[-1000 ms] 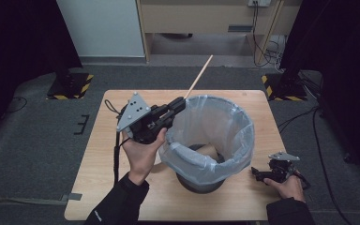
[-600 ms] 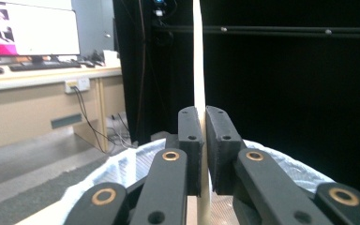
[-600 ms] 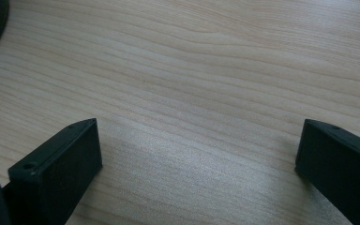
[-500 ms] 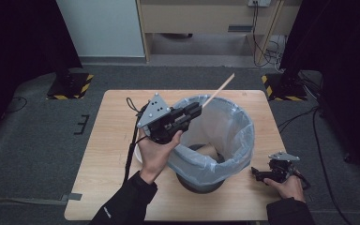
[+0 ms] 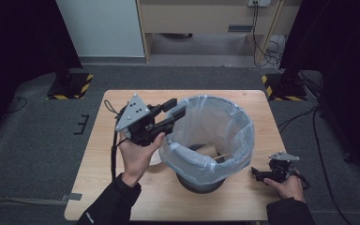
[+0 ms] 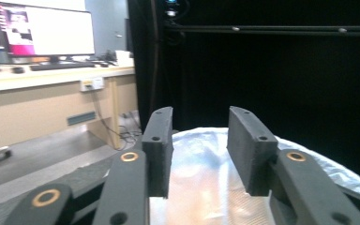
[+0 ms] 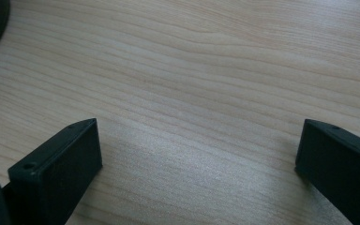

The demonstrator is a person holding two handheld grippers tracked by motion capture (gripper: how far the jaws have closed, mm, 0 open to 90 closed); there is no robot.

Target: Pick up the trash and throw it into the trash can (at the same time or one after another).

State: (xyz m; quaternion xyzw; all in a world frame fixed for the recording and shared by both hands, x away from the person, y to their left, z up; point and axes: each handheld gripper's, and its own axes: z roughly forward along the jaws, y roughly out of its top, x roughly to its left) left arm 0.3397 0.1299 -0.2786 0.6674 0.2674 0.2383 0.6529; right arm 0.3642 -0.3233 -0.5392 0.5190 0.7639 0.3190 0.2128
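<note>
On the wooden table [image 5: 122, 197] amid dark curtains, left hand-held gripper [image 5: 177, 108] part-open, empty, right hand-held gripper [image 5: 258, 176] wide apart, empty.

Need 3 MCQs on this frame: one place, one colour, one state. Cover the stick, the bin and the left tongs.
1. Where is the wooden stick?
A) inside the bin
B) on the floor
C) laid across the rim

2. The bin's liner is:
A) black
B) yellow
C) translucent white

3. The left tongs are:
A) shut on the stick
B) open and empty
C) shut, empty

Key:
1 A, the high view shows the stick down inside the liner.
2 C, pale see-through plastic folds over the rim.
3 B, the jaws have just been opening, and nothing is in the gap between them.
</note>
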